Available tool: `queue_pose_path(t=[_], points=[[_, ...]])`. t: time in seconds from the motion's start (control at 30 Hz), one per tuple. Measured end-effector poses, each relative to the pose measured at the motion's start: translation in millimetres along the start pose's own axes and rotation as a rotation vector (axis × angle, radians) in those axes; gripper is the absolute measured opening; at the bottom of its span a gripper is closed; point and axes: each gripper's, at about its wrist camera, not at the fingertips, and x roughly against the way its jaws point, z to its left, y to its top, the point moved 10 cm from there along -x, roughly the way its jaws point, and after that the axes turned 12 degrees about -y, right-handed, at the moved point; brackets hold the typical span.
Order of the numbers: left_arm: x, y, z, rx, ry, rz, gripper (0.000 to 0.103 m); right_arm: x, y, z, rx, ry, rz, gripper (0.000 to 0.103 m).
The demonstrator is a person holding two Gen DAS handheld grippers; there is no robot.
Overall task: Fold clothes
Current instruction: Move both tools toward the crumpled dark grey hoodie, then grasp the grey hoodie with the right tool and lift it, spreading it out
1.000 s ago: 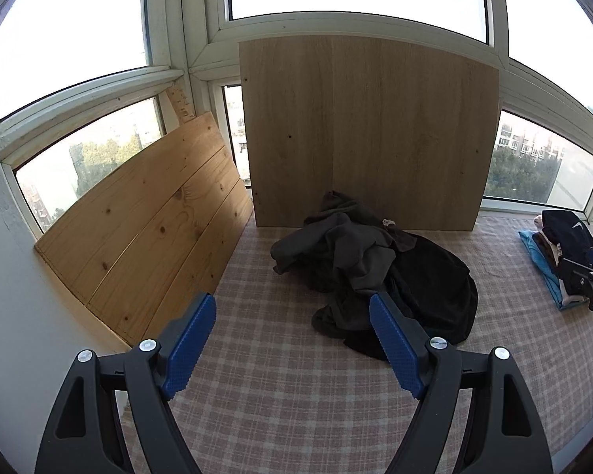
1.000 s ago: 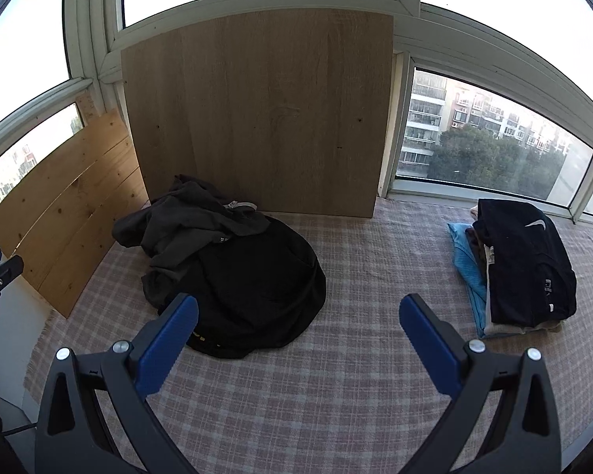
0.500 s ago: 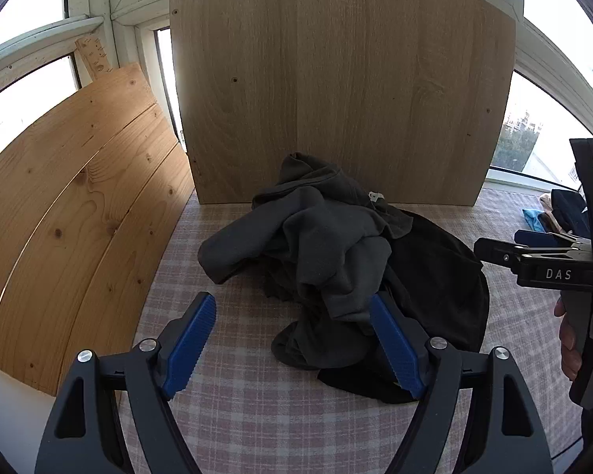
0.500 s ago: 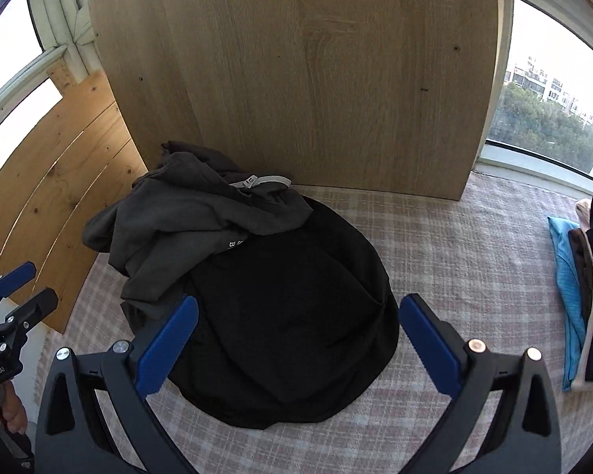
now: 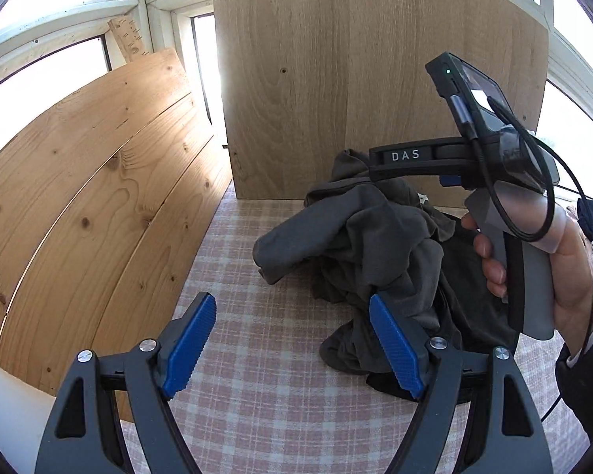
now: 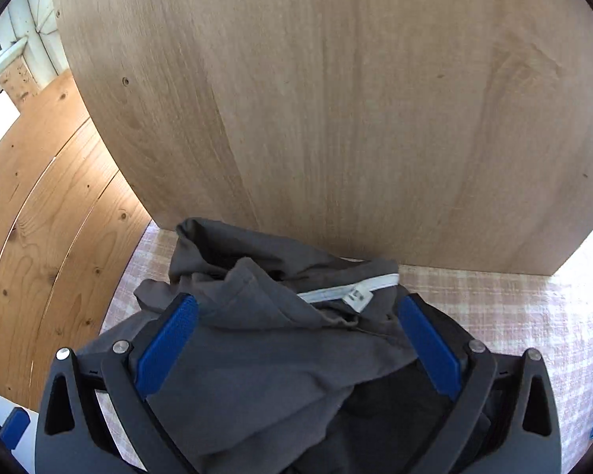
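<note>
Right gripper (image 6: 296, 345): jaws wide apart, nothing clamped; blue pads straddle the top of the grey garment, low over it or perhaps touching, which the wrist view does not settle.
Right hand (image 5: 569, 276): wrapped round the grey handle of the right gripper, seen from the left wrist view; a cable loops past the wrist.
Left gripper (image 5: 292, 349): jaws wide apart, empty; held above the checked cloth, its right pad just beside the near hem of the heap.
Grey garment (image 6: 257, 339): crumpled, unfolded, lying on top of the pile; a white neck band with a label (image 6: 354, 290) shows between the right gripper's pads.
Black garment (image 6: 395, 414): beneath and to the right of the grey one, also bunched.
Pile position: on the checked cloth (image 5: 257, 375), close against the foot of the upright board (image 6: 336, 118), with the slanted plank panel (image 5: 99, 197) to its left.
Handling, judged: soft, limp, light knit; no stiffness, will sag and drape once lifted; not fragile; folds may slip through smooth pads unless a doubled layer is pinched.
Where to take hold, judged: the neck band or the seam beside it, a firm edge that tells which way the garment lies; the left gripper would suit a shoulder or hem edge, to spread the piece flat.
Risk, judged: pinching too deep could bring the black garment up with the grey.
</note>
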Motion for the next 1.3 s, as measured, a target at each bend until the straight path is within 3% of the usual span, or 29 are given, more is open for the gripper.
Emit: queue_pose_path(t=[0.13,0.2,0.27,0.3,0.33,0.4,0.5,0.6,0.77,0.93,1.07,1.23,1.3], points=[[-0.9,-1.1,6.3,0.008,0.007,0.001,0.079,-15.2,-4.0,10.5,0.027,-0.004,0.045,0.103],[-1.4,-1.6,9.5,0.012,0.010,0.002,0.079,-15.2,-5.2,10.8,0.010,0.030,0.043,0.096],[-1.9,-2.1,12.7,0.016,0.013,0.002,0.079,-13.1,-7.2,13.1,0.003,0.081,0.043,0.068],[-2.1,-2.6,13.6,0.019,0.015,0.004,0.079,-12.2,-9.6,17.0,0.012,0.114,0.052,0.038],[-1.7,-2.8,13.9,0.022,0.014,0.003,0.079,-11.2,-12.8,21.3,0.023,0.139,0.064,0.024],[-0.2,-3.6,14.0,0.021,0.010,0.003,0.079,-2.2,-16.5,25.5,0.047,0.147,0.045,0.015],[6.8,-4.2,14.7,0.014,0.020,-0.003,0.079,14.8,-19.2,28.0,0.066,0.158,0.002,0.011],[20.3,-3.3,18.2,0.011,0.031,-0.022,0.079,44.9,-17.2,18.7,0.024,0.236,-0.044,0.010],[46.8,-1.4,21.5,0.003,0.036,-0.057,0.079,152.5,-22.4,-17.0,0.004,0.321,-0.203,0.009],[67.7,-1.2,7.5,-0.040,0.005,-0.078,0.079,244.1,-70.4,-70.8,0.033,0.313,-0.277,0.009],[67.6,-7.9,-19.4,-0.111,-0.032,-0.053,0.079,242.9,-146.5,-119.4,0.002,0.217,-0.180,0.009],[60.3,-25.5,-60.4,-0.206,-0.080,-0.003,0.079,177.1,-289.2,-168.1,-0.125,0.139,0.145,0.009],[57.5,-32.7,-76.7,-0.244,-0.099,0.017,0.079,166.7,-327.2,-175.1,-0.169,0.155,0.207,0.009]])
